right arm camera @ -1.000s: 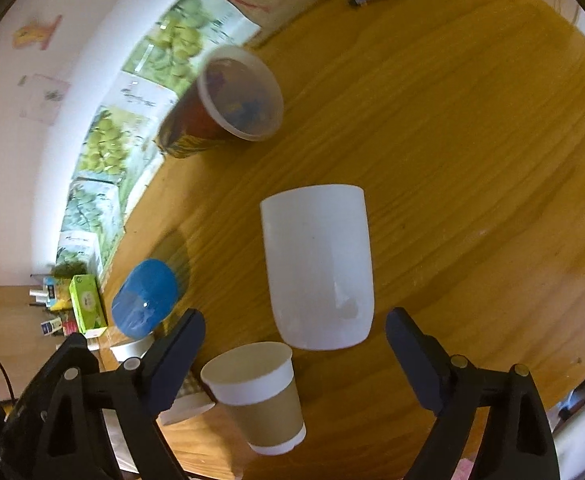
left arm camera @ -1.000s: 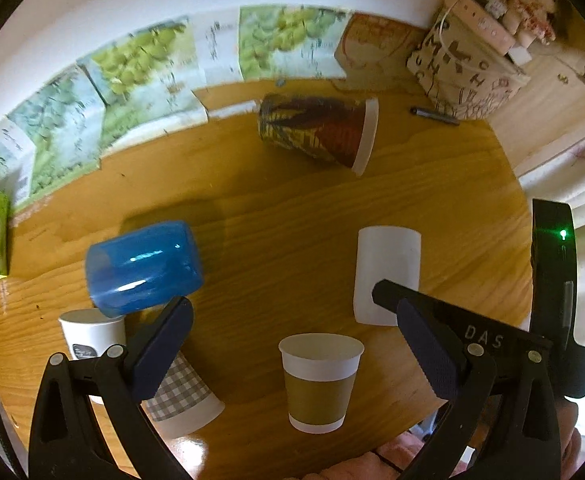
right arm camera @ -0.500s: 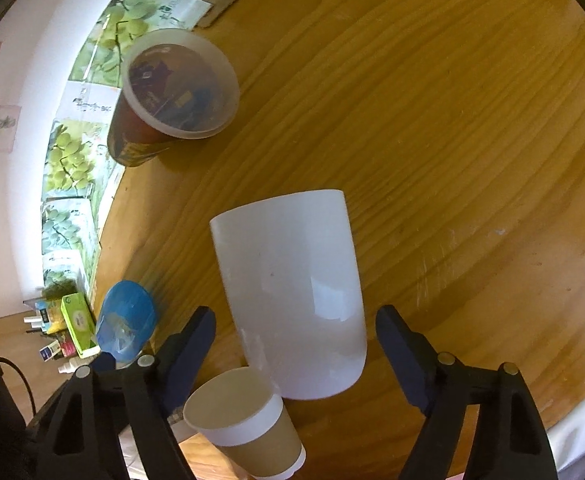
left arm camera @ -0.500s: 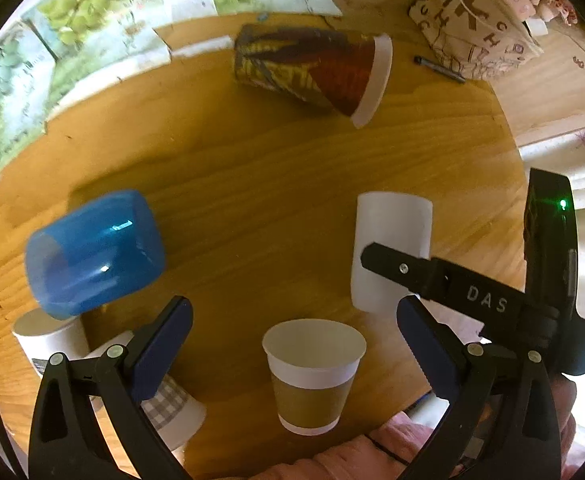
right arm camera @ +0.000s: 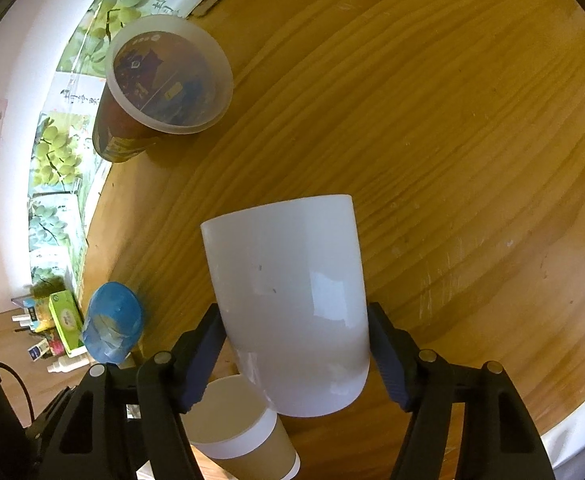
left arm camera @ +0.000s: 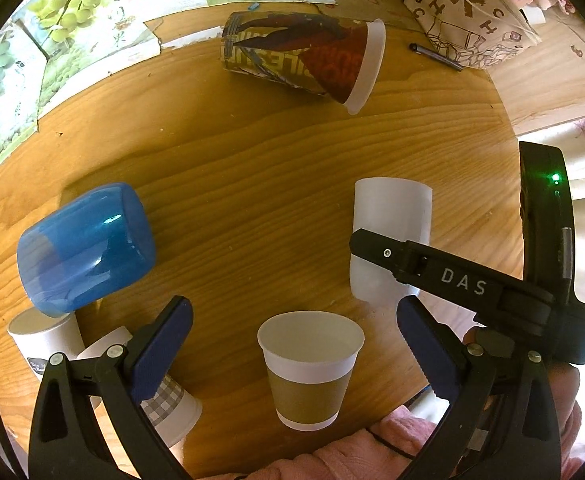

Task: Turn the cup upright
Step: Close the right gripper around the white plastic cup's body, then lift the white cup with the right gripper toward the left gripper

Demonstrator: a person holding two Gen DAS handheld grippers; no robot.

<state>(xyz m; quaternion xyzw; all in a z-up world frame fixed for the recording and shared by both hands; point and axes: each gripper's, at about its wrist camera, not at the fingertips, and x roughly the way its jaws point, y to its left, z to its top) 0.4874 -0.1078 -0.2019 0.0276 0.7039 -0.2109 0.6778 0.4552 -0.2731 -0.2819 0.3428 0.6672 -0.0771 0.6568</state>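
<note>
The white cup [right arm camera: 292, 308] lies on its side on the round wooden table [right arm camera: 432, 120], its rounded base toward the right wrist camera and its open end pointing away. The right gripper [right arm camera: 296, 360] straddles that base end, a dark blue pad [right arm camera: 202, 360] sitting against or just beside each flank of the cup; whether the pads press firmly cannot be told. In the left wrist view the same white cup [left arm camera: 390, 236] is crossed by the right gripper's black body [left arm camera: 452, 280]. The left gripper [left arm camera: 292, 344] hangs wide open and holds nothing, and an upright brown-and-white paper cup [left arm camera: 310, 368] stands between its fingers, touched by neither. A blue cup [left arm camera: 86, 250] lies on its side toward the left, resting over a white paper cup [left arm camera: 46, 338], with a checked paper cup [left arm camera: 168, 404] just beside them. At the far edge a large printed cup [left arm camera: 304, 60] lies on its side, a pen [left arm camera: 436, 56] near its rim.
</note>
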